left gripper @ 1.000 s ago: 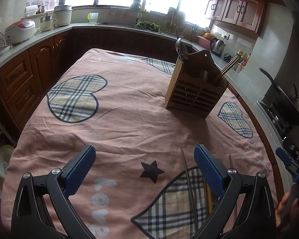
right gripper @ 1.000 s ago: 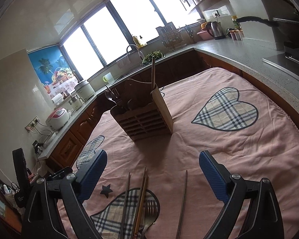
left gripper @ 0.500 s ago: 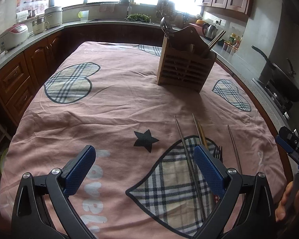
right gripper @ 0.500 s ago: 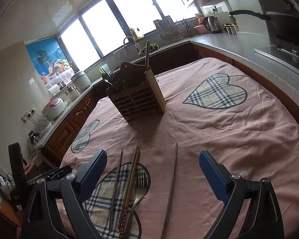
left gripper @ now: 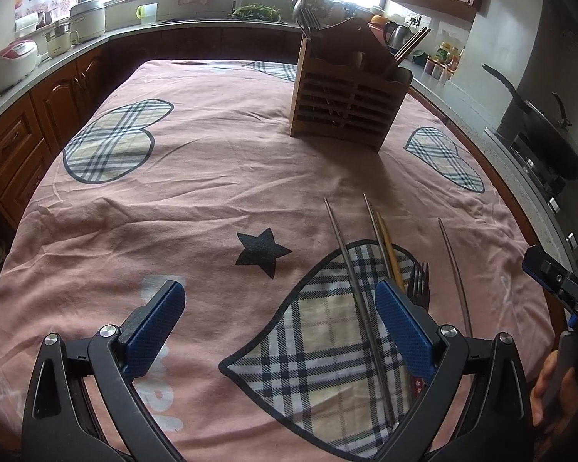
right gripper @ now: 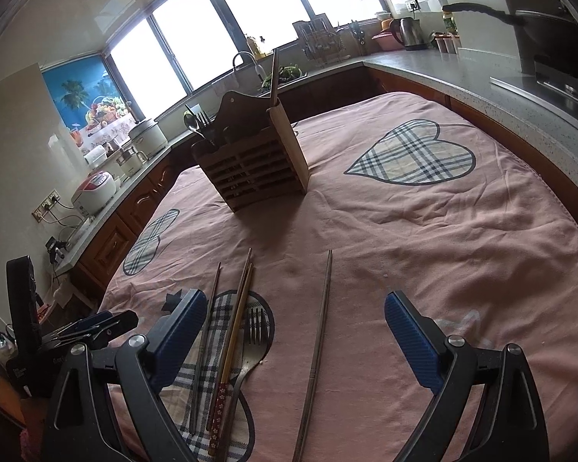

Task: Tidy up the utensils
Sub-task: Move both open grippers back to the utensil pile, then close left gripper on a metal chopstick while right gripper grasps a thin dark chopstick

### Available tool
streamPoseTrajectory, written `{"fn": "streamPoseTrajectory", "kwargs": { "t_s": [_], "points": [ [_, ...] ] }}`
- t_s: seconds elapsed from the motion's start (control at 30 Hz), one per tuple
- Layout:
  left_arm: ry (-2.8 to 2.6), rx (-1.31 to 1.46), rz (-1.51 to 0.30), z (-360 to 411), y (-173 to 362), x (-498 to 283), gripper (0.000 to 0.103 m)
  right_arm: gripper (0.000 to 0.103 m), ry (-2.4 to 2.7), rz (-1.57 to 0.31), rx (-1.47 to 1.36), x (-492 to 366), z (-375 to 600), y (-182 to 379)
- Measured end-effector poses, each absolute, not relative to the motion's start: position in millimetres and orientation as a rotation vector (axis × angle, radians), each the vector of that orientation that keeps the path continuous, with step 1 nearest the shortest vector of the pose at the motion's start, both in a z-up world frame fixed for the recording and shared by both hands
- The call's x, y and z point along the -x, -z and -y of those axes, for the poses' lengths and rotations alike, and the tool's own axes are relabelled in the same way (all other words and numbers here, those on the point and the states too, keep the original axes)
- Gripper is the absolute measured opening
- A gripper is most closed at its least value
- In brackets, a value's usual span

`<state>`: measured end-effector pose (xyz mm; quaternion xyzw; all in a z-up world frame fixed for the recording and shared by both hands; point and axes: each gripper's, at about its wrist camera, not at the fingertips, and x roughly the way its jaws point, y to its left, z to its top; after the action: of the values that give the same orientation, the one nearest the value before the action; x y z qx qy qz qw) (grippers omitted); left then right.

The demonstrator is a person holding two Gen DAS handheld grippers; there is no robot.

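Pink cloth covers the table [left gripper: 212,177], where chopsticks [right gripper: 231,342] and a fork [right gripper: 256,331] lie near both wide-spread, empty claws, left claw [left gripper: 279,327] and right claw [right gripper: 294,340], wooden holder [left gripper: 346,96] well beyond.

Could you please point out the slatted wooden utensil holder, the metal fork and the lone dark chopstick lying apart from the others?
slatted wooden utensil holder [left gripper: 346,109], left wrist view, slatted front wall.
metal fork [right gripper: 256,325], right wrist view, its tines.
lone dark chopstick [right gripper: 320,335], right wrist view, mid-shaft.

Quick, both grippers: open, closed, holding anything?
Left gripper: open, holding nothing.
Right gripper: open, holding nothing.
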<state>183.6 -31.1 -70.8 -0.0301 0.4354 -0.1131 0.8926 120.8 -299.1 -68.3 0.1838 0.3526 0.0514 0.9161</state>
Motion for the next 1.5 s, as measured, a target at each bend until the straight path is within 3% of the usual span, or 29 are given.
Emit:
{"fn": "streamPoseTrajectory", "kwargs": {
  "t_s": [0.47, 0.67, 0.77, 0.83, 0.9, 1.0, 1.2, 1.37, 1.43, 1.5],
  "points": [
    [0.235, -0.005, -0.966, 54, 88, -218, 0.100, 0.094, -0.087, -0.864, -0.285, -158, 286, 100],
    [0.255, -0.016, -0.997, 64, 94, -240, 0.090, 0.074, -0.064, -0.908, -0.266, -181, 286, 107],
    [0.271, -0.023, -1.019, 70, 99, -250, 0.081, 0.061, -0.065, -0.926, -0.269, -191, 288, 110],
    [0.280, -0.025, -1.037, 74, 104, -257, 0.073, 0.060, -0.058, -0.933, -0.258, -198, 288, 113],
    [0.289, -0.024, -1.055, 78, 108, -263, 0.069, 0.049, -0.061, -0.947, -0.254, -204, 288, 116],
    [0.306, -0.010, -1.065, 83, 110, -270, 0.067, 0.045, -0.062, -0.964, -0.244, -210, 287, 119],
    [0.317, -0.070, -1.074, 101, 116, -281, 0.052, 0.036, -0.052, -0.992, -0.212, -220, 287, 125],
    [0.315, -0.140, -1.049, 111, 117, -281, 0.032, 0.032, -0.046, -1.002, -0.167, -225, 284, 125],
    [0.333, -0.169, -1.038, 116, 117, -278, 0.015, 0.031, -0.038, -1.002, -0.133, -225, 280, 125],
    [0.348, -0.198, -1.028, 121, 117, -275, 0.008, 0.031, -0.029, -1.000, -0.096, -225, 275, 126]
  ]
}}
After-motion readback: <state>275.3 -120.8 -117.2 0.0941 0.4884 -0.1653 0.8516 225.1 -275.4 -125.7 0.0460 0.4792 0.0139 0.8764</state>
